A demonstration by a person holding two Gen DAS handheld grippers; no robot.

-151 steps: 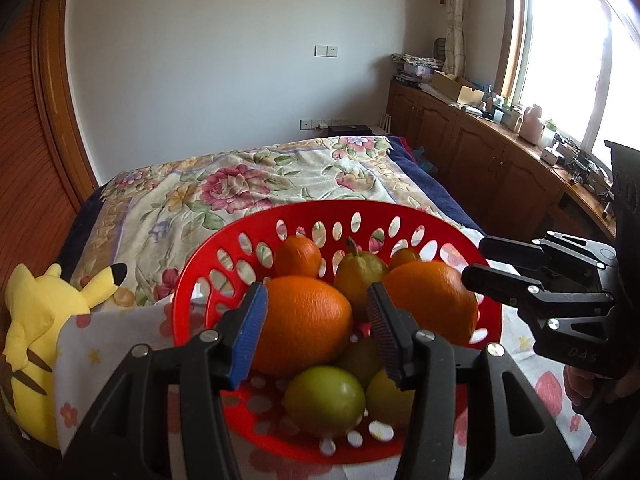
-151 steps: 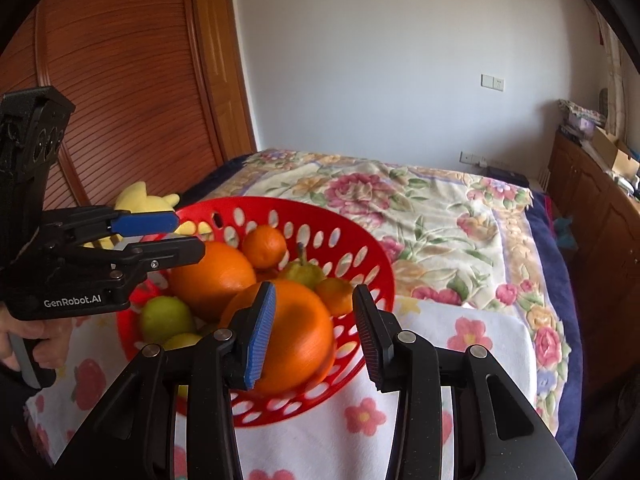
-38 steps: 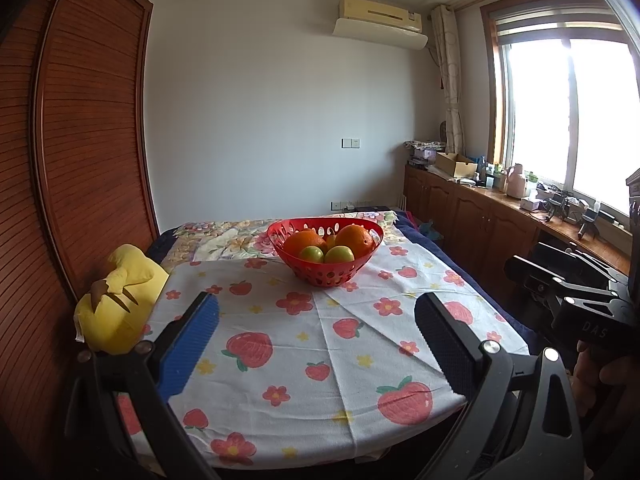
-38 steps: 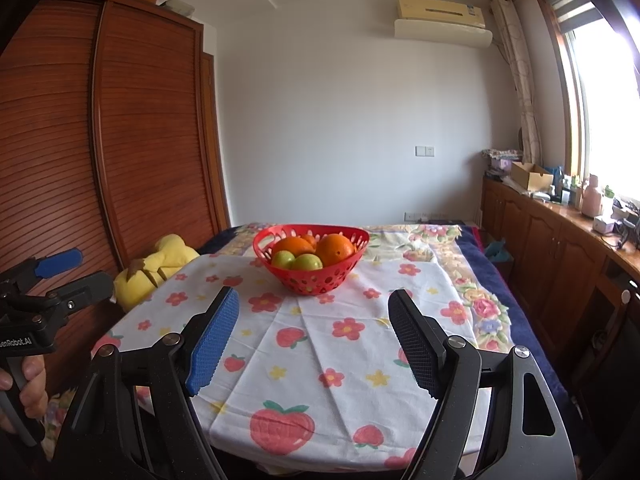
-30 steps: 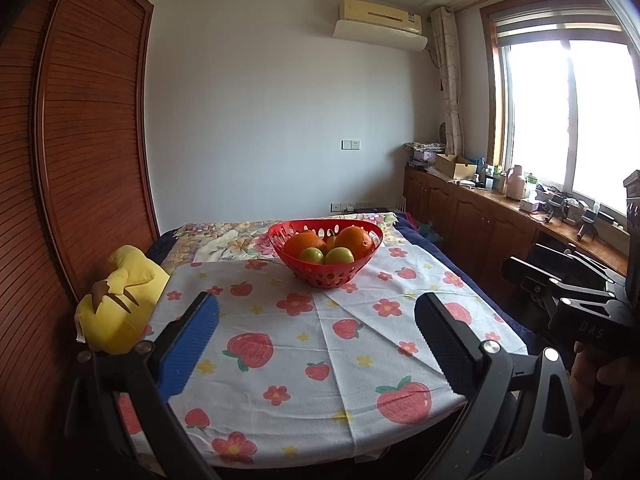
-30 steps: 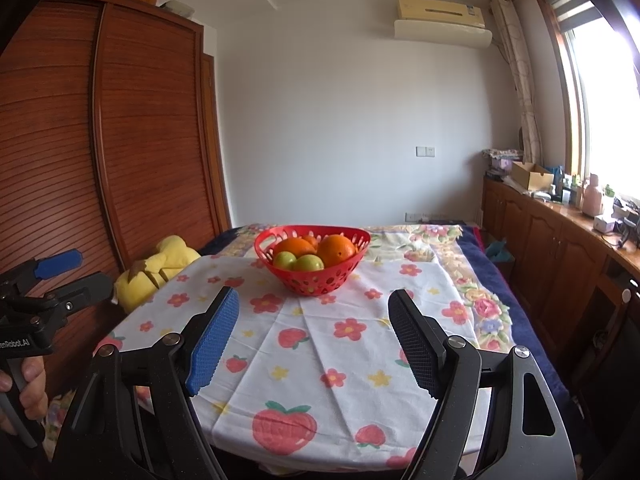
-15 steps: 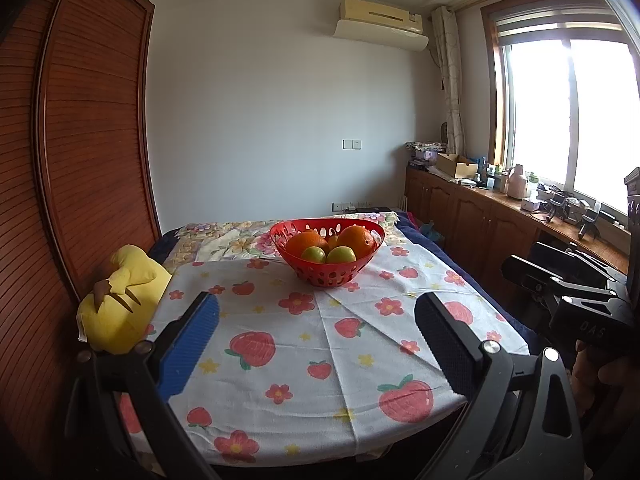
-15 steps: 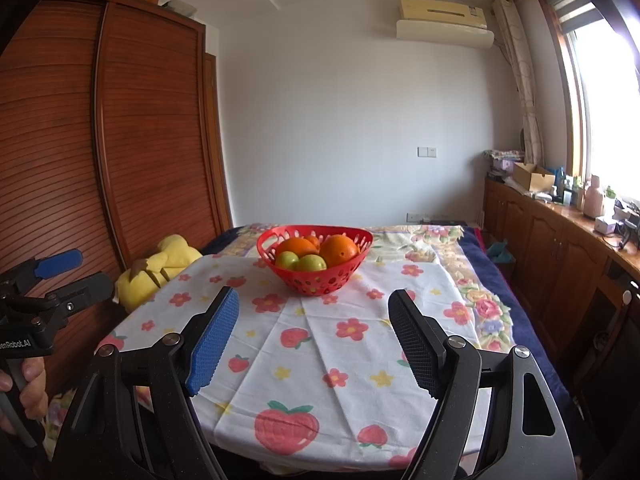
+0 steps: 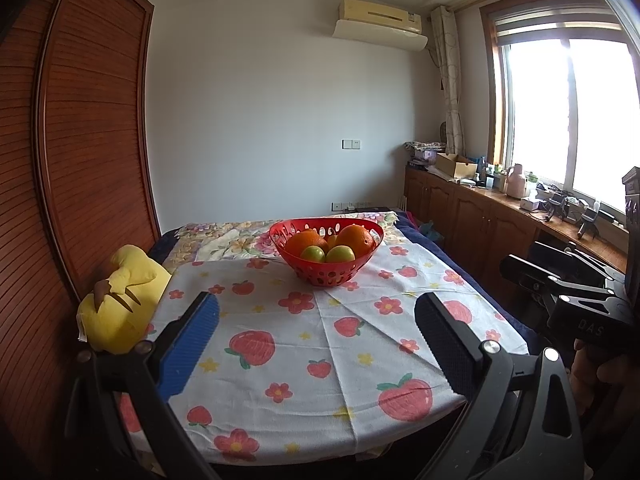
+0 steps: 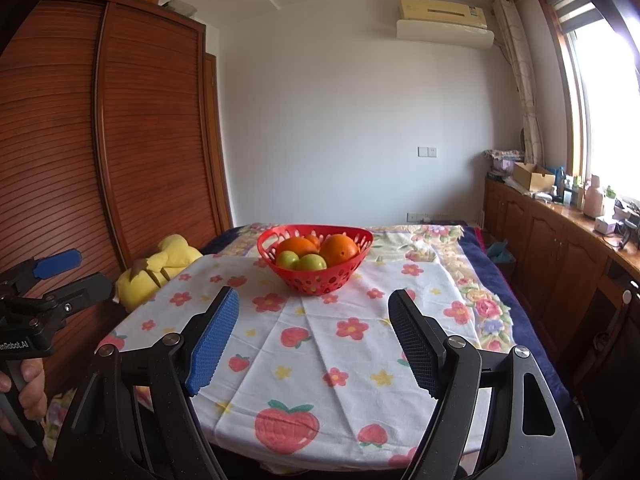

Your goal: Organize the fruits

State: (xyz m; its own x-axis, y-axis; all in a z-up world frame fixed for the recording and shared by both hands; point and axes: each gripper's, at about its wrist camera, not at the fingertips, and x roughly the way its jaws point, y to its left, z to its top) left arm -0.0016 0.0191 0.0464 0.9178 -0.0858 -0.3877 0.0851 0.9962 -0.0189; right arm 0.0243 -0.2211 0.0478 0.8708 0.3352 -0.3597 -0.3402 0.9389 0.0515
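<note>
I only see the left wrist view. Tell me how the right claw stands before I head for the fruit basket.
Observer: In the right wrist view, the right claw has its jaws wide apart with nothing between them.
Operator: Report what it points at.
Observer: The red basket sits between its fingers, straight ahead across the tablecloth.
Operator: Now check my left claw from outside.
Observer: The left claw shows at the left edge of the right wrist view, with a hand wrapped around its handle.
</note>
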